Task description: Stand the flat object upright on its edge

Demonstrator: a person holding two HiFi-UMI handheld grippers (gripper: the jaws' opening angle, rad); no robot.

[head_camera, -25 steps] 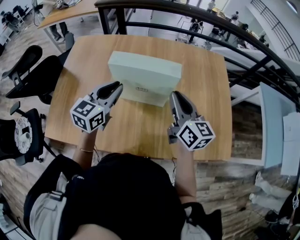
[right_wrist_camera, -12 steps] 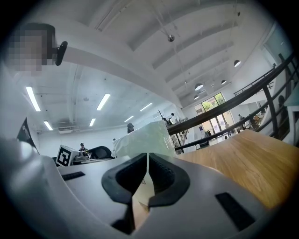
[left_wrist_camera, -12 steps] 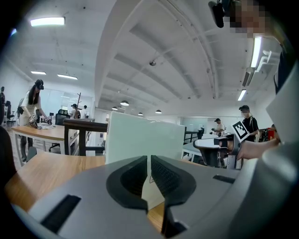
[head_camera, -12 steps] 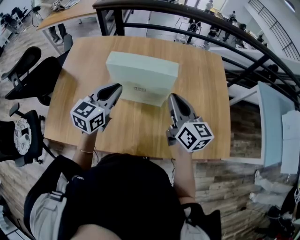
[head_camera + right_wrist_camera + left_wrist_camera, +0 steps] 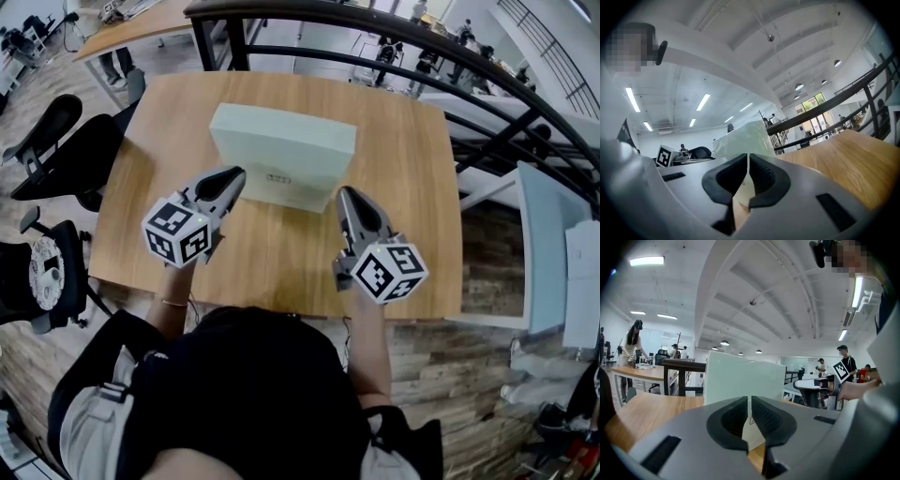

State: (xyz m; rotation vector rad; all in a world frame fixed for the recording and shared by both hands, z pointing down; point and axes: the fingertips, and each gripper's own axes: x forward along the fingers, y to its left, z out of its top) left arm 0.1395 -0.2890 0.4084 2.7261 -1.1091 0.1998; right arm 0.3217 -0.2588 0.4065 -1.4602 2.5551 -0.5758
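Standing up on its edge, the pale green box (image 5: 284, 150) is seen near the middle of the wooden table (image 5: 417, 225). The left gripper (image 5: 234, 175) is closed tight with nothing in it, just beside the box's bottom left corner. The right gripper (image 5: 346, 192) is closed and empty too, just beside the bottom right corner.

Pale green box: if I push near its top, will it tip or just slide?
Probably tips: the pale green box looks to stand on edge, taller than its footing on the wooden table. Its straight flat faces suggest stiff cardboard, so it should not flex. Smooth sides could slip.
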